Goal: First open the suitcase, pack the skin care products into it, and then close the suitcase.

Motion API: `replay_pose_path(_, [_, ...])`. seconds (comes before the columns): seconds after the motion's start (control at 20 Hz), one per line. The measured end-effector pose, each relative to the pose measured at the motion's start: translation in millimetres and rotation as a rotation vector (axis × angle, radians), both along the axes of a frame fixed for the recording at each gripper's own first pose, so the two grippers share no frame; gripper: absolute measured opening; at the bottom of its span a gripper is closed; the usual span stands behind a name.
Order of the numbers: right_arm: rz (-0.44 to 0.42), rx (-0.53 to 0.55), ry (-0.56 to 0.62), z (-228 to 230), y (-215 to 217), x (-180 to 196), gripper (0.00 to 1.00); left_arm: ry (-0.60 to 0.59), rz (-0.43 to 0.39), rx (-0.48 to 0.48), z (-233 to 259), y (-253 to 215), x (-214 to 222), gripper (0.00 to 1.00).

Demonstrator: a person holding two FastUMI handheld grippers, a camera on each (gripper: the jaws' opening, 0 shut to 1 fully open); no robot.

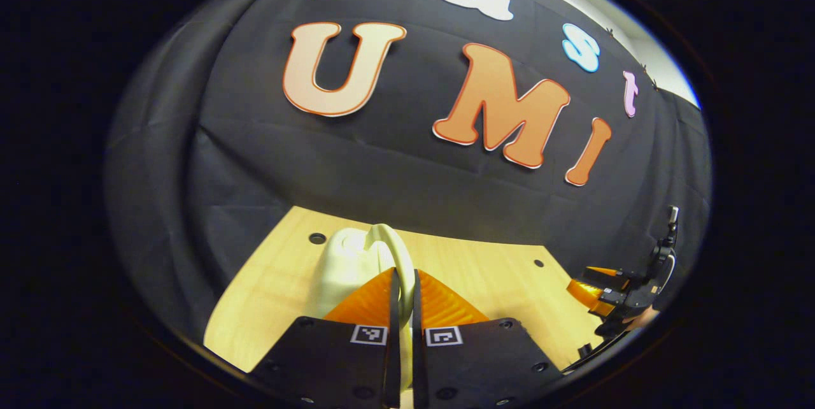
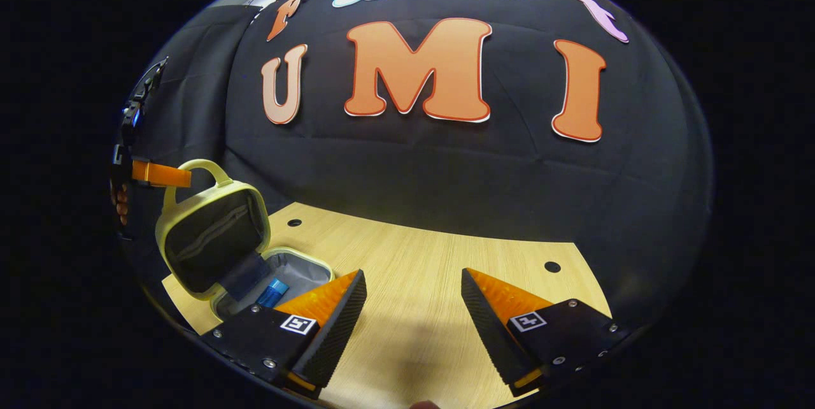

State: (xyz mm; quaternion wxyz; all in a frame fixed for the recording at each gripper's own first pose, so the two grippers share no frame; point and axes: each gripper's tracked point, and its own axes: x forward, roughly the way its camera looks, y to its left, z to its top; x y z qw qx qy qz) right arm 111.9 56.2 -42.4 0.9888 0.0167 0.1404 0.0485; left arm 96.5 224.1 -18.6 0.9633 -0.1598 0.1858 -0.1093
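Observation:
The small pale-yellow suitcase (image 2: 191,205) stands open at the table's left, its lid upright and its grey-lined base (image 2: 299,265) flat on the wood. A blue skin care bottle (image 2: 272,292) lies inside the base. My left gripper (image 1: 402,281) is shut on the lid's handle (image 1: 391,246), with the lid's pale back (image 1: 347,262) just behind the fingers. In the right gripper view, the left gripper (image 2: 159,173) holds the handle (image 2: 213,170) from the left. My right gripper (image 2: 414,281) hangs open over bare wood, right of the suitcase, holding nothing.
The wooden table (image 2: 420,250) has small round holes (image 2: 552,266) and ends at the black cloth wall behind. In the left gripper view the right gripper (image 1: 611,294) shows at the far right, with a hand behind it.

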Motion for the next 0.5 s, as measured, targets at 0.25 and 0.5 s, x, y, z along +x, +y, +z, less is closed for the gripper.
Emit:
replay_pose_path(0.25, [-0.001, 0.014, 0.008, -8, -16, -10, 0.95, 0.020, -0.087, -0.075, -17, -67, -3, 0.08])
replay_pose_path(0.5, [-0.001, 0.025, 0.027, -20, -28, -22, 0.95, 0.074, -0.165, -0.129, -54, -131, -8, 0.07])
